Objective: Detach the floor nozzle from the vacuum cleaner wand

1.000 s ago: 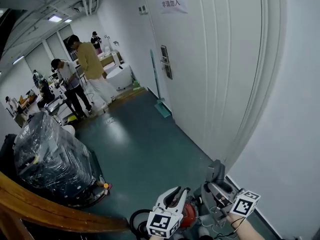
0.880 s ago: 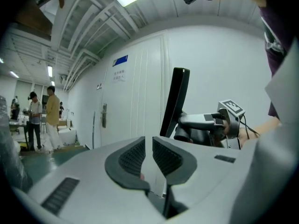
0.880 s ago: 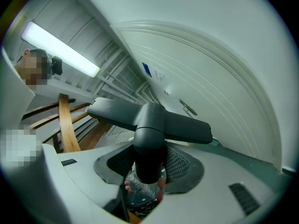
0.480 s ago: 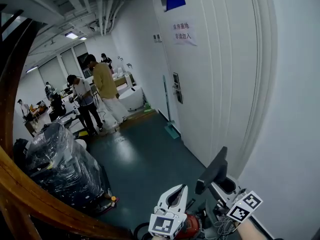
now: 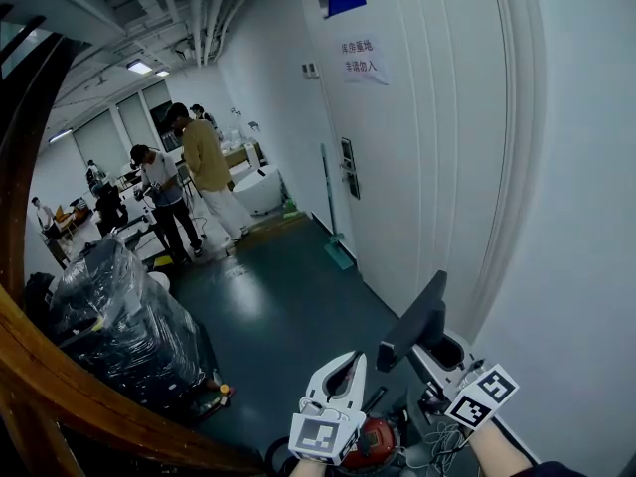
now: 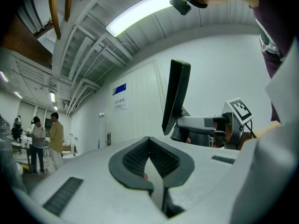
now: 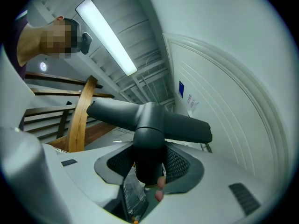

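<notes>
Since the earlier head-view frames both grippers have risen, and the floor nozzle [image 5: 415, 318] now stands higher against the white wall at lower right.

In the head view, the nozzle's long head slants from lower left to upper right. Its neck runs down into the right gripper [image 5: 425, 348]. The left gripper [image 5: 346, 366] sits just to the left and slightly lower, apart from the nozzle. The red vacuum cleaner [image 5: 376, 439] lies below both at the bottom edge. No wand shows.

In the left gripper view, the left gripper [image 6: 150, 146] has its pads pressed together on nothing. The nozzle [image 6: 175, 97] stands upright above and to the right, carried by the right gripper [image 6: 187, 123].

In the right gripper view, the right gripper [image 7: 148, 164] stands wide, clamped on the nozzle's neck. The nozzle [image 7: 149, 118] spreads its head crosswise above the jaws. It looks already free of the wand, so the right hand alone governs the next move.
</notes>
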`<action>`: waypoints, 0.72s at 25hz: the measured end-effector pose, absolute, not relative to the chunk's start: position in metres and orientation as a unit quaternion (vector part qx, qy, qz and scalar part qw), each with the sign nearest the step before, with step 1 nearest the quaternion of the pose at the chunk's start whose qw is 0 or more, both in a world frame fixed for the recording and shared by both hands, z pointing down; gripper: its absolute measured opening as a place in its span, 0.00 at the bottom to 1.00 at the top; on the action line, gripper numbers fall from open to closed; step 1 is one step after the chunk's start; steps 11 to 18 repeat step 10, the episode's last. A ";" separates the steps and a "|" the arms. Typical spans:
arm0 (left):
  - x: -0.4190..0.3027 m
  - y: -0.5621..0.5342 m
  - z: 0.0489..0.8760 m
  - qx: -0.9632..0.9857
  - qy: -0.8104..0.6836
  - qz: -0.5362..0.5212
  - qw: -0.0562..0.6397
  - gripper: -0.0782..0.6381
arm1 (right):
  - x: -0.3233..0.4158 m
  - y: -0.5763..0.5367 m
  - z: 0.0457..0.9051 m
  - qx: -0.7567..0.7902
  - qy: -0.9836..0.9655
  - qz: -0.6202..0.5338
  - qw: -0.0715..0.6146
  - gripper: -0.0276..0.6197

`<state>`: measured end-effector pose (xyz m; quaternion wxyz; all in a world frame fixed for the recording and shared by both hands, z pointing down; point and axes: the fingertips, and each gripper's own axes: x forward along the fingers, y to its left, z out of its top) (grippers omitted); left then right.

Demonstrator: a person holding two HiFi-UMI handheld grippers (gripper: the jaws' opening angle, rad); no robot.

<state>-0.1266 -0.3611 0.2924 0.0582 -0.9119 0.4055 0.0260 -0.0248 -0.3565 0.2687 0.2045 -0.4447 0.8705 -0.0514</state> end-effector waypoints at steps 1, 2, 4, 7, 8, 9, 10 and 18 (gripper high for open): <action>-0.128 -0.361 0.293 -0.911 0.407 0.029 0.058 0.12 | -0.025 -0.357 0.270 -0.444 0.871 -0.054 0.205 0.33; -0.128 -0.362 0.295 -0.911 0.407 0.030 0.057 0.12 | -0.026 -0.357 0.272 -0.443 0.871 -0.057 0.206 0.33; -0.128 -0.362 0.299 -0.912 0.406 0.022 0.055 0.12 | -0.025 -0.358 0.276 -0.441 0.871 -0.063 0.208 0.33; -0.127 -0.364 0.301 -0.913 0.405 0.013 0.053 0.12 | -0.024 -0.360 0.278 -0.437 0.870 -0.072 0.215 0.33; -0.126 -0.364 0.302 -0.913 0.404 0.013 0.053 0.12 | -0.023 -0.361 0.277 -0.435 0.870 -0.074 0.217 0.33; -0.126 -0.364 0.302 -0.913 0.404 0.013 0.053 0.12 | -0.023 -0.361 0.277 -0.434 0.870 -0.075 0.219 0.33; -0.125 -0.365 0.302 -0.913 0.404 0.012 0.054 0.12 | -0.022 -0.361 0.277 -0.433 0.870 -0.077 0.221 0.33; -0.125 -0.365 0.302 -0.913 0.404 0.012 0.054 0.12 | -0.022 -0.361 0.277 -0.433 0.870 -0.077 0.221 0.33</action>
